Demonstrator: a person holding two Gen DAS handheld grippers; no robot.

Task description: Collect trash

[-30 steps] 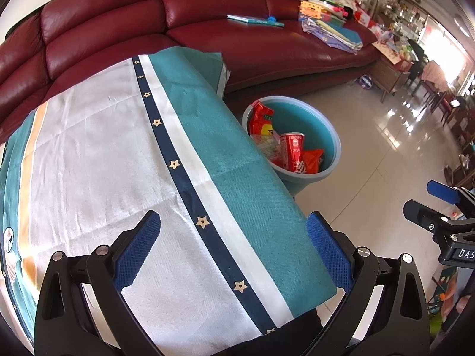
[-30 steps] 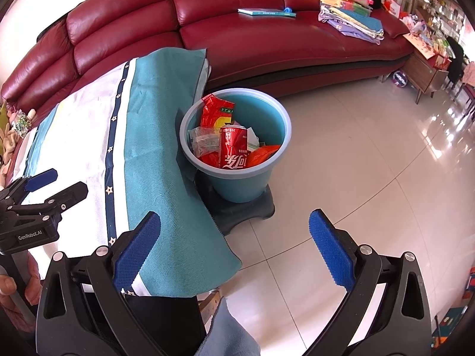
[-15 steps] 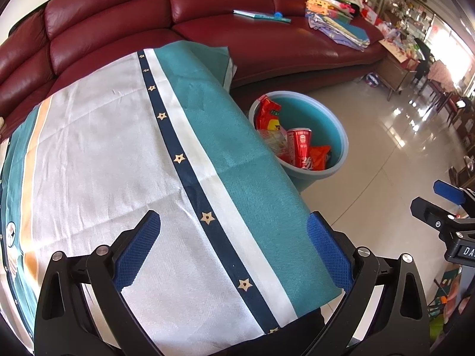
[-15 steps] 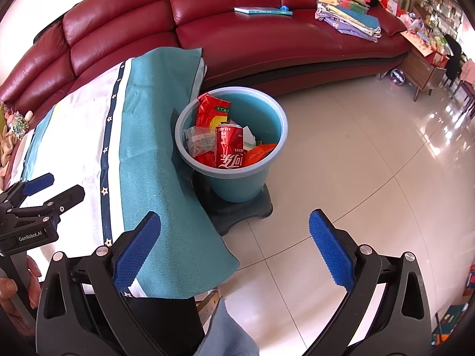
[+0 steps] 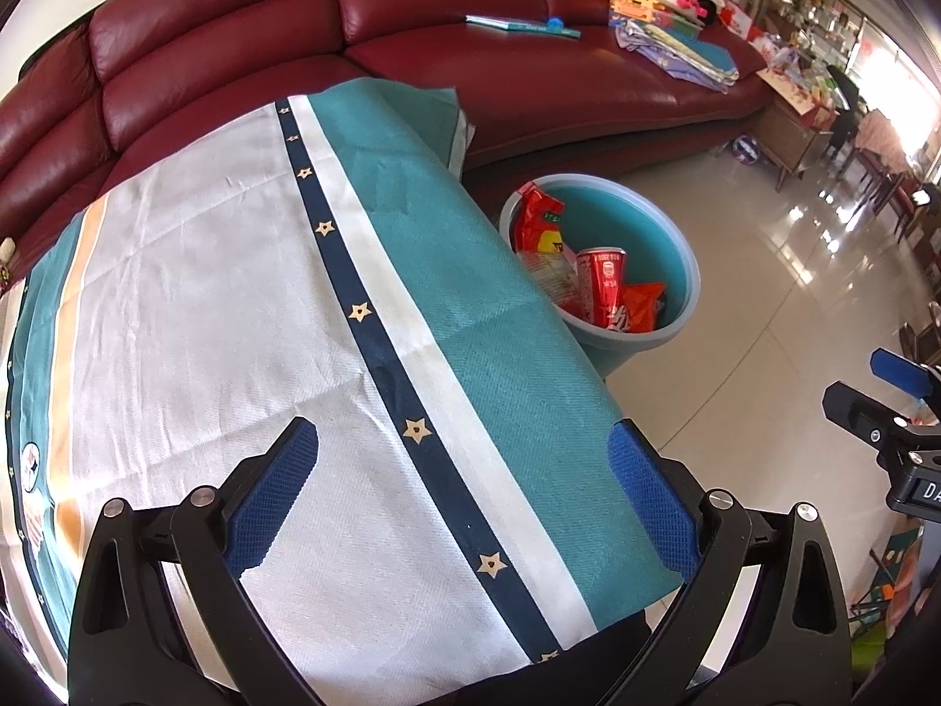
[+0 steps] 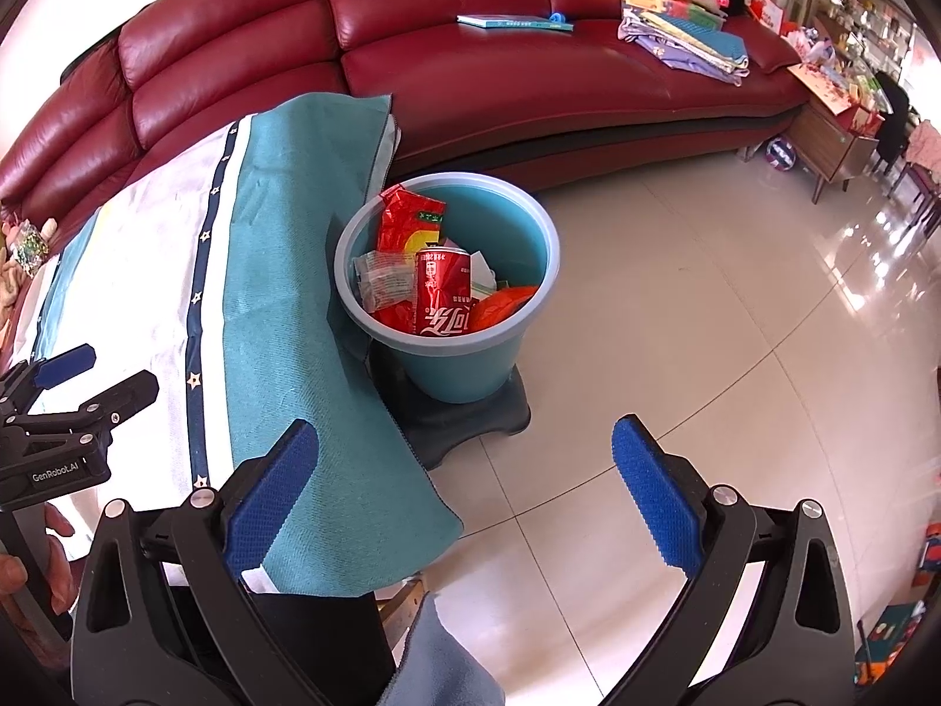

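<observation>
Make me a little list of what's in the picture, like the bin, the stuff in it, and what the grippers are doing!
bin: blue bucket on the floor beside the cloth-covered table
in bin: red can upright, red snack bag, clear wrapper, orange wrapper
table: striped cloth with stars, no trash seen on it
left gripper: open, holding nothing, over the cloth
right gripper: open, holding nothing, over the table edge and floor
behind: red sofa

Probably home living room: leather sofa point(image 6: 470, 76)
</observation>
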